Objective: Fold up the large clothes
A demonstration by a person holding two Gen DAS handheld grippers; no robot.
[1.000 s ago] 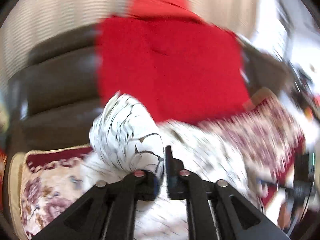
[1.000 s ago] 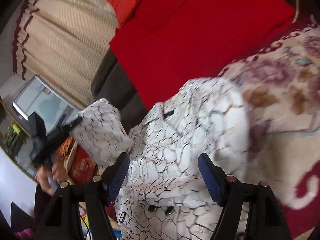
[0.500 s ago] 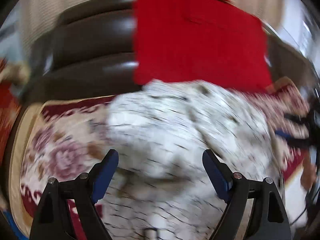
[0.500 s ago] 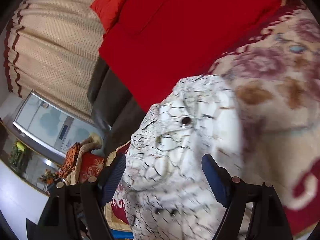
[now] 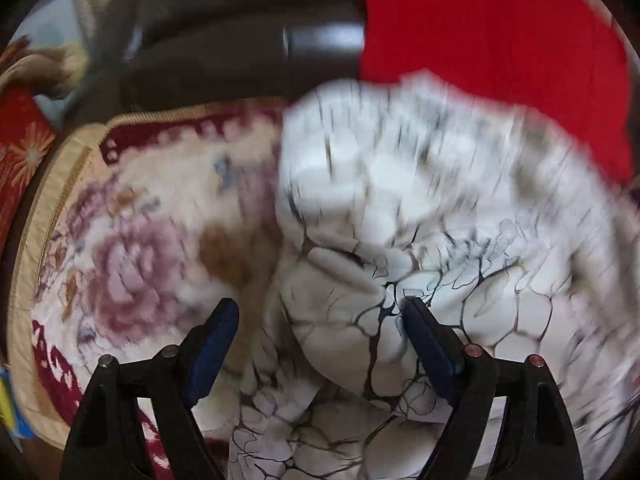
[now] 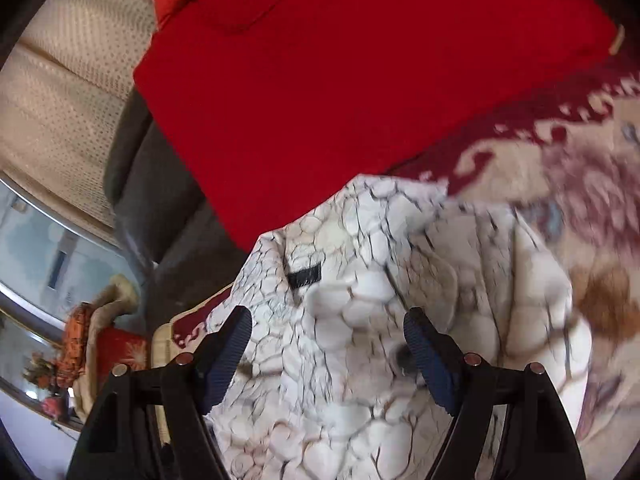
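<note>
The white crackle-print garment (image 5: pixel 400 264) lies heaped on the floral cushion (image 5: pixel 132 240), just before the red cloth (image 6: pixel 340 80). It looks soft, padded and bulky; a hem or sleeve edge should offer the surest hold. The left gripper (image 5: pixel 320 336) tilts steeply down over the heap, its jaws just opened wide, pressing nothing. The right gripper (image 6: pixel 328 344) slants over the collar side, likewise spread and empty.

The left claw (image 5: pixel 316 326) tilts steeply downward, its jaws spread wide (after narrowing slightly just now), gripping nothing. The right claw (image 6: pixel 326 334) slants downward, jaws likewise apart, pads free.
</note>
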